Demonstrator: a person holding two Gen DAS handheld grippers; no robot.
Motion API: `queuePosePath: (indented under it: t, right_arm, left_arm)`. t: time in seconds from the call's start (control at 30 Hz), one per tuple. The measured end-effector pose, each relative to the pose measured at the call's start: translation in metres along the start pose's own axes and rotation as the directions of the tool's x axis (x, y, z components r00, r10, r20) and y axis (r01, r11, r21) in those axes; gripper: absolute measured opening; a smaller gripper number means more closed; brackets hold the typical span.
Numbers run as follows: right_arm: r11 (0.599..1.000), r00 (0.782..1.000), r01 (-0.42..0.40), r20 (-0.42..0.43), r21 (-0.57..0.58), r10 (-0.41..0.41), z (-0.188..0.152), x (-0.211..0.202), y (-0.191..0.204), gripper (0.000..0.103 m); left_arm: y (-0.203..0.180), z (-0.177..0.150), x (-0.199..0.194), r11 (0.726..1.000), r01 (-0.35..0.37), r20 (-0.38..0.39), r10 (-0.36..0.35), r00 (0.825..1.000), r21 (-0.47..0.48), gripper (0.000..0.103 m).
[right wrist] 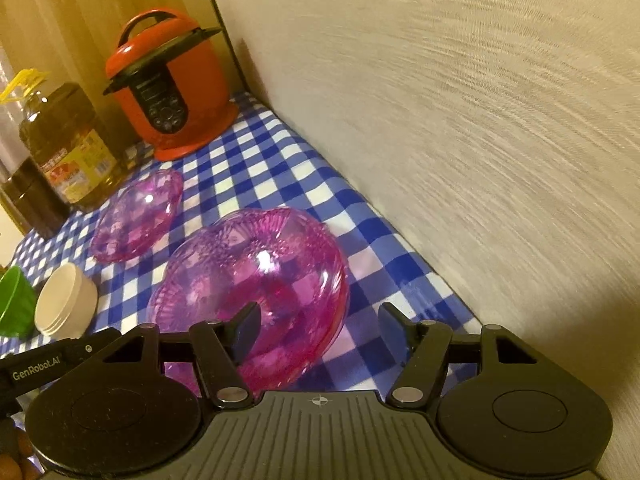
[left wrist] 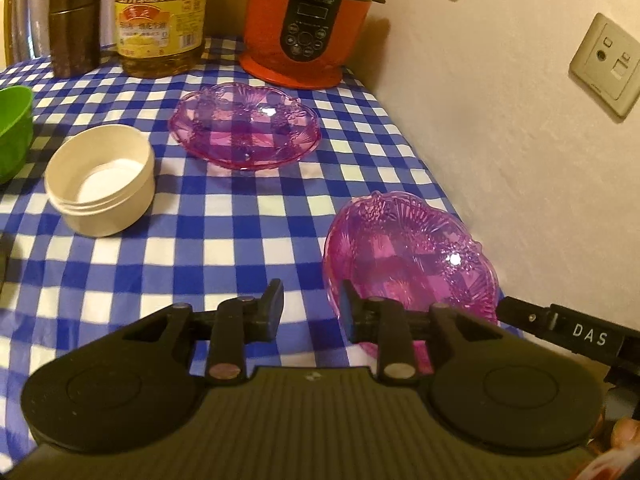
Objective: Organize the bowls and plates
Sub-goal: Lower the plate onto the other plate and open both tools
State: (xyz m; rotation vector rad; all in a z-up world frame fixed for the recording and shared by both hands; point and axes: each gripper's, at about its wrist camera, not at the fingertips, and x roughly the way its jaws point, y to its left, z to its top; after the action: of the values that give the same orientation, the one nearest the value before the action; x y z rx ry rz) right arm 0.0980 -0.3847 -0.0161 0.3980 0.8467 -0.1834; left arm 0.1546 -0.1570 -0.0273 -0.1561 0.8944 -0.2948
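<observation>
Both tools released; near purple dish (right wrist: 256, 280) before them, white tub (left wrist: 102, 180) left.

Colours we see on the desk

We see a blue-and-white checked cloth (left wrist: 224, 240), two see-through pink-purple plates (left wrist: 245, 126) (left wrist: 408, 256) with moulded floral patterning, a cream bowl (left wrist: 100, 180), a green bowl (left wrist: 14, 128), an orange-red cooker (left wrist: 308, 24) with a black panel, amber oil under a yellow label (left wrist: 160, 16), a dark brown canister (left wrist: 74, 26), and black tongs (left wrist: 310, 304).
</observation>
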Motion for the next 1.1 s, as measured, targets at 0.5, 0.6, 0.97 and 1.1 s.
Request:
queuePosePath:
  t: [0.5,0.6,0.97,1.1]
  right_arm:
    - [0.996,0.999,-0.05,0.003,-0.07,0.05,-0.027,-0.049,0.039,0.065]
    - [0.994,0.998,-0.062,0.001,-0.085,0.062,-0.029,-0.054,0.047,0.065]
    - [0.99,0.996,-0.083,0.001,-0.116,0.084,-0.031,-0.063,0.062,0.065]
    - [0.989,0.996,-0.088,0.001,-0.122,0.089,-0.03,-0.063,0.064,0.065]
  left_arm:
    - [0.023,-0.022,-0.066,0.997,-0.036,0.017,0.037,0.999,-0.066,0.048]
    - [0.028,-0.024,-0.074,0.996,-0.045,0.027,0.047,0.999,-0.075,0.053]
    - [0.039,-0.022,-0.094,0.992,-0.069,0.079,0.078,0.994,-0.107,0.065]
    - [0.041,-0.018,-0.096,0.991,-0.069,0.106,0.081,0.991,-0.111,0.065]
